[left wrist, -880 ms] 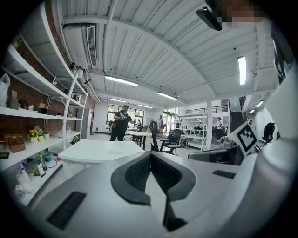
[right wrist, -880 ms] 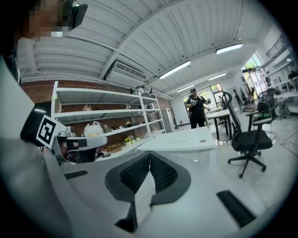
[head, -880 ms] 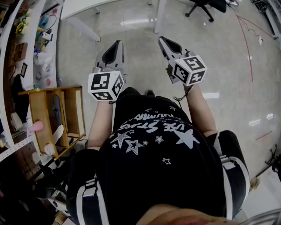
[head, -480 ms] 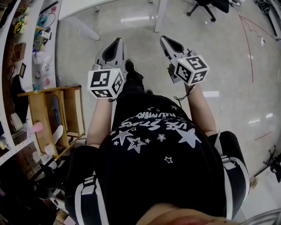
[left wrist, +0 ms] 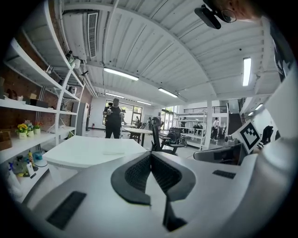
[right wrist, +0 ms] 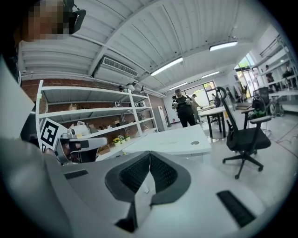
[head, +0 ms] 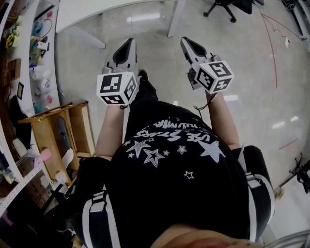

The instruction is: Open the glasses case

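The left gripper (head: 127, 44) sits at 11 o'clock in the head view and the right gripper (head: 188, 42) at 1 o'clock. Both are held out level over the pale floor (head: 271, 106), ahead of the wearer's star-printed black shirt (head: 169, 164). In each gripper view the jaws are pressed fully together, their dark ribbed pads meeting with nothing between them.

A white counter (head: 92, 10) lies at 11 o'clock beyond the left gripper, and a black office chair (head: 225, 7) stands at 1 o'clock. Wall shelves (head: 34, 58) holding small items run along 9 o'clock, with a wooden shelf unit (head: 53, 128) at 8 o'clock. A standing person (left wrist: 113, 122) shows far off in the left gripper view. No view shows the glasses case.
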